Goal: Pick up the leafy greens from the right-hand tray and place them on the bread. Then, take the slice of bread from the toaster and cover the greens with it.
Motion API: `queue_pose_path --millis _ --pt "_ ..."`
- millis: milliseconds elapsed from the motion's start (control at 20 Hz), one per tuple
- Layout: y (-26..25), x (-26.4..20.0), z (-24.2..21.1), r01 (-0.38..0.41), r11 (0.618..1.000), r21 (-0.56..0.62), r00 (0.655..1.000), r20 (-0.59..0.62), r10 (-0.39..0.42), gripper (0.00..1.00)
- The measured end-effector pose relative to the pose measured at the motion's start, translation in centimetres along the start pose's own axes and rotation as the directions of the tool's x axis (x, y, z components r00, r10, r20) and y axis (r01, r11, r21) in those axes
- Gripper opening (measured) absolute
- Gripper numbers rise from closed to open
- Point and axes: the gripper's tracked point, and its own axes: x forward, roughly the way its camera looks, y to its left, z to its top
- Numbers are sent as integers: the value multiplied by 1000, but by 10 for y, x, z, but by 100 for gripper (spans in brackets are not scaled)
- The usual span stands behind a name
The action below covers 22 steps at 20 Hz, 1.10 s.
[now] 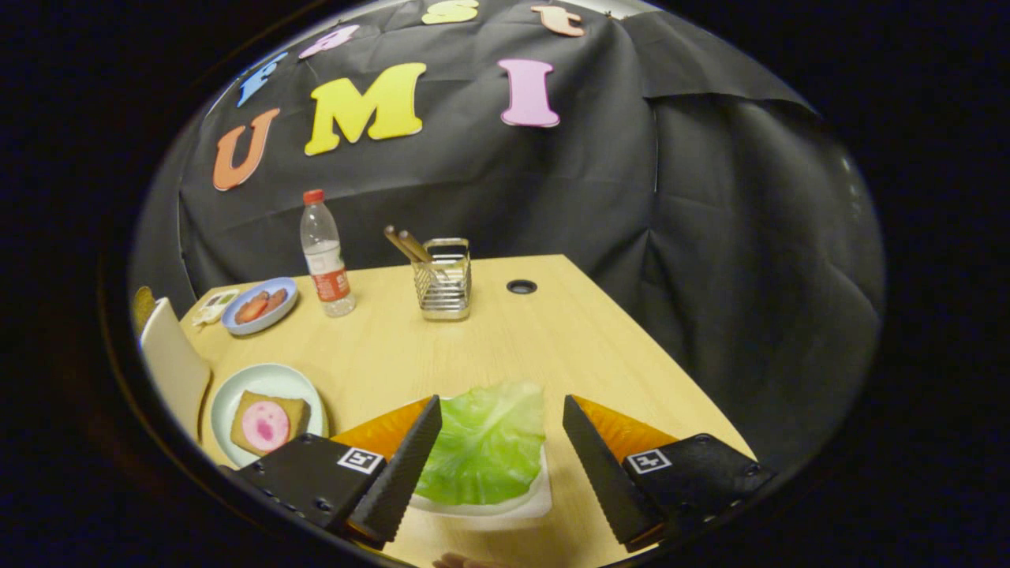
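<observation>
- Gripper view. Nearest to us are the two black ribbed fingers (pixel 410 465) of the gripper (pixel 502 457), each with an orange panel behind it and a square marker on its black body.
- We record the fingers as spread wide, released, pressing on nothing.
- Between the fingers, closer to the left one, lies the lettuce leaf (pixel 485 446), pale green and veined, flat in a white tray (pixel 505 505). The left finger overlaps the leaf's edge in our sight; we cannot tell whether it touches. The right finger stands clear of leaf and tray.
- Tray and leaf sit on a light wooden table (pixel 489 339).
- Left of the left finger we note a pale green plate (pixel 229 394) carrying a toasted bread slice (pixel 296 410) topped with a round pink slice of ham (pixel 265 426).
- Just left of that plate stands a cream-coloured object (pixel 173 367), partly cut off; we cannot say for certain what it is.
- Further back on the left, a blue plate (pixel 237 319) holds reddish slices (pixel 260 304); beside it lies a small white item, too small to identify.
- Beyond the fingers, near the far edge, we see a clear plastic bottle (pixel 325 256) with a red cap and label, and a wire utensil holder (pixel 443 280) with two wooden sticks (pixel 406 243) leaning out.
- A dark round cable hole (pixel 521 286) sits right of the holder.
</observation>
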Motion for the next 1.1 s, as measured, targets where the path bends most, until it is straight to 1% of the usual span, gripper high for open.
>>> queue_pose_path --millis 150,200,250,400,600,700,750,800,900,1000,1100 --pt "-10 22 -10 15 1000 2 998 -58 -15 96" --pt "-14 27 -10 25 1000 -1 997 -67 -25 94" --pt "-14 31 -10 15 1000 -4 997 -81 -15 92" --pt "-10 37 -9 -7 1000 3 994 -108 7 79" --pt "-9 42 -19 12 1000 -19 987 -161 -15 61" --pt "-8 39 -16 17 1000 -15 988 -155 -19 51" --pt "-5 39 -14 8 1000 -13 989 -147 -10 46" --pt "-3 37 -13 3 1000 -18 989 -145 -6 47" --pt "-8 39 -15 36 999 -27 986 -159 -40 29" --pt "4 37 -21 0 1000 3 981 -194 1 12" --pt "2 38 -26 18 1000 -11 976 -216 -20 17"
